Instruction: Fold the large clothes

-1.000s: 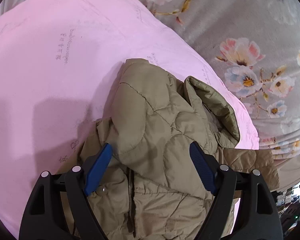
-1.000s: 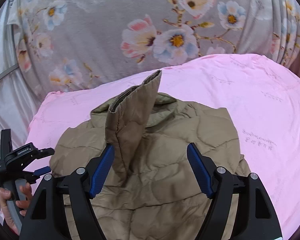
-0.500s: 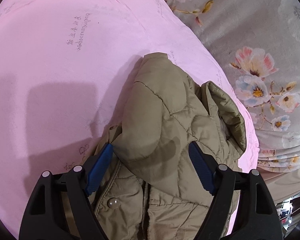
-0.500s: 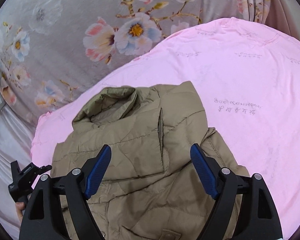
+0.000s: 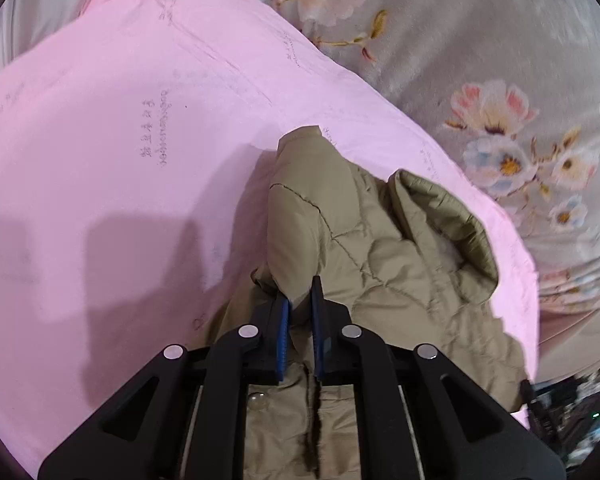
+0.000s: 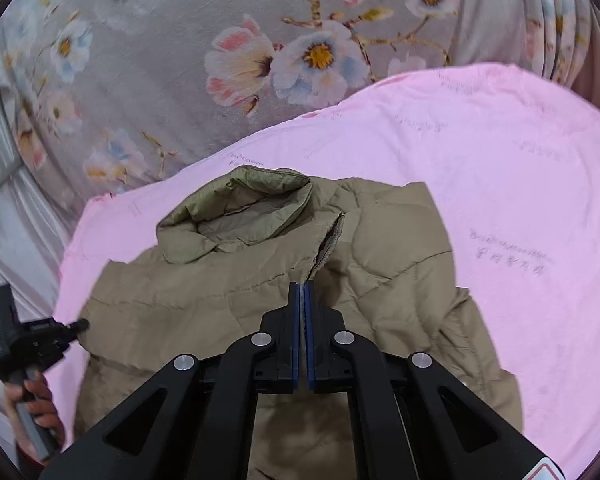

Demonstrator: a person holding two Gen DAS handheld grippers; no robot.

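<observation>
A khaki quilted jacket (image 5: pixel 380 248) lies on a pink sheet (image 5: pixel 100 160), its collar (image 5: pixel 440 216) standing up at the right. My left gripper (image 5: pixel 298 296) is closing its jaws on a raised fold of the jacket, and the blue pads press the fabric. In the right wrist view the jacket (image 6: pixel 220 292) lies front up with its collar (image 6: pixel 236 216) at the far end. My right gripper (image 6: pixel 303 286) is closing its jaws tight on the thin front edge near the collar. The left gripper (image 6: pixel 24 340) shows there at the jacket's left edge, held by a hand (image 6: pixel 36 412).
A grey floral bedcover (image 5: pixel 480 60) lies beyond the pink sheet (image 6: pixel 520 200), also filling the far side (image 6: pixel 180 60) of the right wrist view. Bare pink sheet spreads left of the jacket. A snap button (image 5: pixel 256 402) shows on the jacket front. Dark clutter sits at the lower right (image 5: pixel 572 412).
Both grippers stood wide open over the jacket and have now closed on its fabric. The raised flap in the right wrist view has dropped flat.
</observation>
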